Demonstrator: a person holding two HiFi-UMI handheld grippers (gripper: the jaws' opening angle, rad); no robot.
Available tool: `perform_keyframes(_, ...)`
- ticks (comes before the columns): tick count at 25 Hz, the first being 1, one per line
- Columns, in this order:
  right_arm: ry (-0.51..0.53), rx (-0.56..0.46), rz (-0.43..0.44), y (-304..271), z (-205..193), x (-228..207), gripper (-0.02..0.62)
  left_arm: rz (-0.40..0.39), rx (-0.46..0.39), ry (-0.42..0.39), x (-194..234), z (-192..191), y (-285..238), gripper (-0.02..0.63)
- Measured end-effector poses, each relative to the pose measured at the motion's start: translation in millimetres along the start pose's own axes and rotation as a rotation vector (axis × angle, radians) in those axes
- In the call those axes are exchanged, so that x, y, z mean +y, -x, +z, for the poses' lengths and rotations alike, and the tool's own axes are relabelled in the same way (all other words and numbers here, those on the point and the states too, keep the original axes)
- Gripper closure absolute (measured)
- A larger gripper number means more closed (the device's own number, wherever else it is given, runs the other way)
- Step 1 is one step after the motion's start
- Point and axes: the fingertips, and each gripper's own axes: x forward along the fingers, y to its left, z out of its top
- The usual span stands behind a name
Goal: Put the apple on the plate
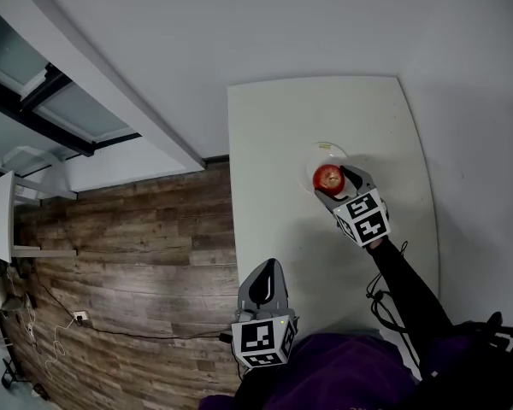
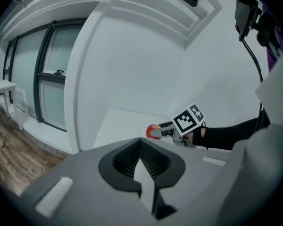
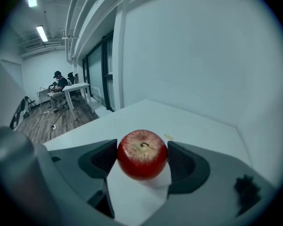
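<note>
Table (image 1: 274, 143): white, with only the plate (image 1: 327, 150) toward its far end.
Apple (image 3: 142, 153): at the plate's near rim; I can't tell whether it rests there.
Right gripper (image 1: 332, 183): clamped on the apple's sides.
Left gripper (image 1: 263, 289): closed on nothing, well back.
Risk: if I let go this near the rim, it may roll off onto the table.

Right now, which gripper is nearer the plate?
Right. The right gripper holds the apple over the plate; the left gripper is by the table's near corner, well apart from it.
</note>
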Motion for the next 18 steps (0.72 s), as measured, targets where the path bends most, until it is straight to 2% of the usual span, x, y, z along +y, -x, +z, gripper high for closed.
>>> perform_keyframes(18,-0.014,-0.008,-0.002,-17,1,-10,0.262,-0.004,0.021,-0.009,0,-3,-8,0.6)
